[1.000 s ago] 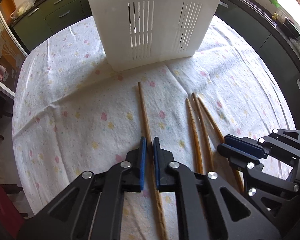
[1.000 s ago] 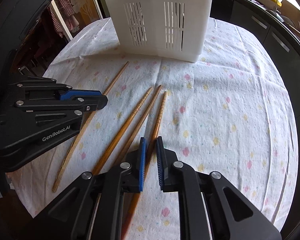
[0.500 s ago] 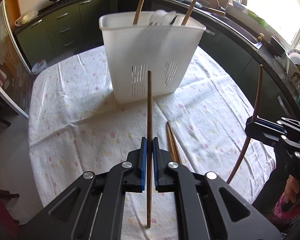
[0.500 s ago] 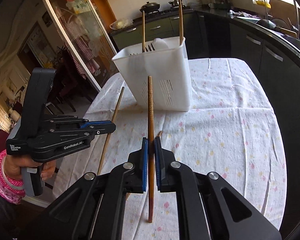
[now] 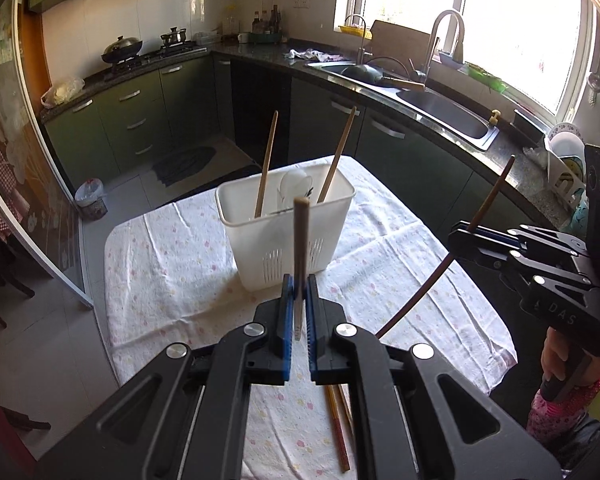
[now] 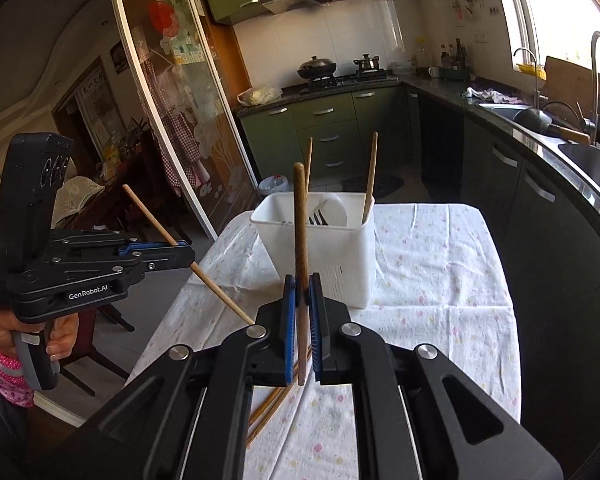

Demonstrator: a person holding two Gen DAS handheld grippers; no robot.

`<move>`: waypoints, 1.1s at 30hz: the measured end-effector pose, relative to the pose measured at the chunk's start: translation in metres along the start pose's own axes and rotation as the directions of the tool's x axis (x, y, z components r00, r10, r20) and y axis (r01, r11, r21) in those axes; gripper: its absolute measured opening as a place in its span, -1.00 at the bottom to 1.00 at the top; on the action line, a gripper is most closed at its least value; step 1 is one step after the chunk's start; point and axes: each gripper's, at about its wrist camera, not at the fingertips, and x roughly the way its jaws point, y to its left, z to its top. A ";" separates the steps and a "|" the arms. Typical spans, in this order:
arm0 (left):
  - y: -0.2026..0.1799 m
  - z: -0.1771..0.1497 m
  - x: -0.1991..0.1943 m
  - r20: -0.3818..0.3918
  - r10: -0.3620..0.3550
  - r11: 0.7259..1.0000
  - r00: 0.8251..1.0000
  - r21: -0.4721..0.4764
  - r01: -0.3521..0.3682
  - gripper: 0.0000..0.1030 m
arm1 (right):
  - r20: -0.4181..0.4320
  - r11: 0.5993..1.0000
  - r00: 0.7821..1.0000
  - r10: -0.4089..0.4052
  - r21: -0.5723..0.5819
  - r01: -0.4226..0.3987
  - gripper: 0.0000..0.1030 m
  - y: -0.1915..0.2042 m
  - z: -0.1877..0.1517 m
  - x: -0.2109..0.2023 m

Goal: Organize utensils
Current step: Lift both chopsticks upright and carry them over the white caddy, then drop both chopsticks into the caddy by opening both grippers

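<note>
Wooden chopsticks: two stand in the white caddy (image 5: 286, 236), each tool (image 5: 298, 312) (image 6: 303, 312) grips one, two lie on the counter (image 5: 380, 264).

White plastic utensil holder (image 5: 288, 236) w/ slotted vents low on its side. Tablecloth (image 5: 172, 264) white, scattered w/ small pink & yellow flower dots. Left gripper (image 5: 298, 300) black body, blue ribbed pads, silver screws; right gripper (image 6: 302, 304) same colours. Chopstick in left gripper (image 5: 301, 240) pale tan wood; chopstick in right gripper (image 6: 300, 240) warmer mid-brown. Two chopsticks lying on cloth (image 5: 338, 424) orange-brown. Chopsticks standing in holder (image 5: 265, 164) light wood. Kitchen cabinets (image 5: 140, 120) dark green w/ silver handles; countertop (image 5: 440, 116) dark speckled. Wall tiles (image 5: 140, 12) white. Sleeve (image 6: 2, 368) pink, patterned.
</note>
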 end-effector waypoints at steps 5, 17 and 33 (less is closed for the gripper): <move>-0.002 0.037 -0.027 0.077 0.038 0.999 0.996 0.016 -0.039 -0.89 | 0.064 0.999 0.998 -0.022 -0.030 0.024 -0.86 0.001 0.043 -0.017; 0.011 0.113 -0.029 0.205 0.102 0.995 0.974 -0.021 -0.100 -0.89 | 0.213 0.996 0.975 -0.066 -0.038 0.076 -0.86 -0.004 0.143 -0.021; 0.028 0.069 0.079 0.040 0.117 0.993 0.992 -0.025 -0.116 -0.89 | 0.020 0.995 0.995 -0.100 -0.017 0.101 -0.86 -0.044 0.102 0.110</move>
